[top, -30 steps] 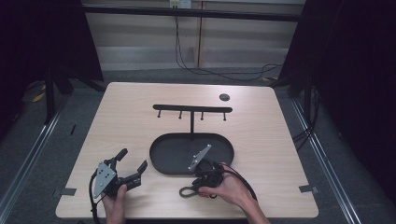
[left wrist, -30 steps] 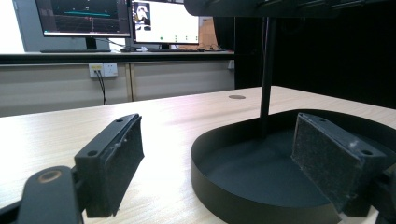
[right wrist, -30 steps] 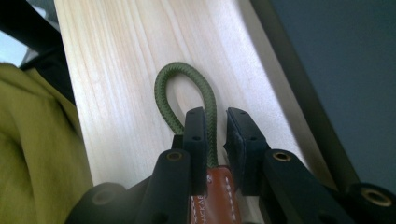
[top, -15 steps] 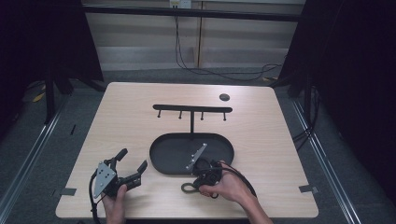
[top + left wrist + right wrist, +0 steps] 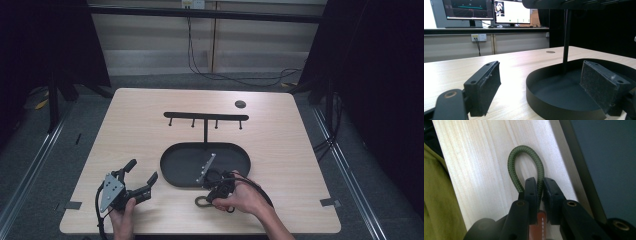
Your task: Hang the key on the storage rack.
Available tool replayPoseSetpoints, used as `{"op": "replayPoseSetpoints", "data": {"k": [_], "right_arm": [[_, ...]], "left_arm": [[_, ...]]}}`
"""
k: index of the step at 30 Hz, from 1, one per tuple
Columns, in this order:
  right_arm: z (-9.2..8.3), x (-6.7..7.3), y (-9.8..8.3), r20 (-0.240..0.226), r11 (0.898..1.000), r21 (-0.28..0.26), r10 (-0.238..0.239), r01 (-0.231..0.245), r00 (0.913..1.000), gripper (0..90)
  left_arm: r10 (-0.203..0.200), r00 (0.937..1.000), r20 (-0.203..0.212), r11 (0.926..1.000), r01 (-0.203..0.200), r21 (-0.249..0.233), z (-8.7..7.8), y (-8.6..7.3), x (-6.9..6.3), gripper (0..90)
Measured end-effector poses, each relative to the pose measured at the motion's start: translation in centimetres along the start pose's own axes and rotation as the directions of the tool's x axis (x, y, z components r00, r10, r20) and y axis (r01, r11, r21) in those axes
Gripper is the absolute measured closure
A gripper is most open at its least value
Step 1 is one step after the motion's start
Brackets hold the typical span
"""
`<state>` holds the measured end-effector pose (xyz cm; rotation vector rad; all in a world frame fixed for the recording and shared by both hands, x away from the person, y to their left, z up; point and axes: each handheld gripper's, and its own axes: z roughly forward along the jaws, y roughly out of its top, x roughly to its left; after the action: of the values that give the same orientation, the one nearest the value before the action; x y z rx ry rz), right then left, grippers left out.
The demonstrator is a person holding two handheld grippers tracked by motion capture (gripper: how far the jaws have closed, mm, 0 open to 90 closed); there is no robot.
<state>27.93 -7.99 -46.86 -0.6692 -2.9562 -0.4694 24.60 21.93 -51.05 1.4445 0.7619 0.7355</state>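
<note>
A: Pale wood covers the square table [image 5: 150, 125], dark curtains at either side and a skirting wall with trailing cables at twelve o'clock. What's in hand?

B: Picking up the green braided cord loop [image 5: 524, 162]. It lies on the tabletop at six o'clock, just off the near rim of the black oval metal tray [image 5: 172, 172]. In the right gripper view the right gripper [image 5: 537, 192] has its jaws nearly together, pinching one strand of the loop; something brown with white stitching sits below, between the jaws, probably a tag on the same cord.

A: And the other one?

B: The left gripper [image 5: 141, 176] rests at seven o'clock, jaws spread wide with nothing between them, pointing toward the tray.

A: Next move?

B: I'd judge a lift, then a carry to the black T-shaped hook rack [image 5: 206, 118] rising from the tray's far side. The grip is on one thin strand, so a slow rise seems wise, keeping the loop open enough to slip over a peg.

A: Anything changed from a second ago?

B: Little. The right hand has edged slightly toward the near edge, its jaws have just been working around the cord, and the left gripper has stayed put.
</note>
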Motion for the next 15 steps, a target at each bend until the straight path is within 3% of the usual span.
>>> {"op": "replayPoseSetpoints", "data": {"k": [2,8,15], "right_arm": [[0.00,0.22,0.02,0.012,1.000,0.004,-0.010,0.010,0.9999,81.2],[0.03,0.28,0.21,0.027,1.000,0.018,0.022,-0.023,0.9994,83.5],[-0.01,-0.10,0.31,0.011,0.998,0.026,0.055,-0.055,0.9984,85.7]], "left_arm": [[0.000,1.0000,0.000,1.0000,0.000,0.000,0.00,0.00,0.00,16.2],[-0.002,1.0000,0.001,1.0000,0.002,0.000,0.01,-0.01,-0.01,16.2],[0.000,1.0000,0.000,1.0000,0.000,0.000,0.00,0.00,0.00,16.2]]}}
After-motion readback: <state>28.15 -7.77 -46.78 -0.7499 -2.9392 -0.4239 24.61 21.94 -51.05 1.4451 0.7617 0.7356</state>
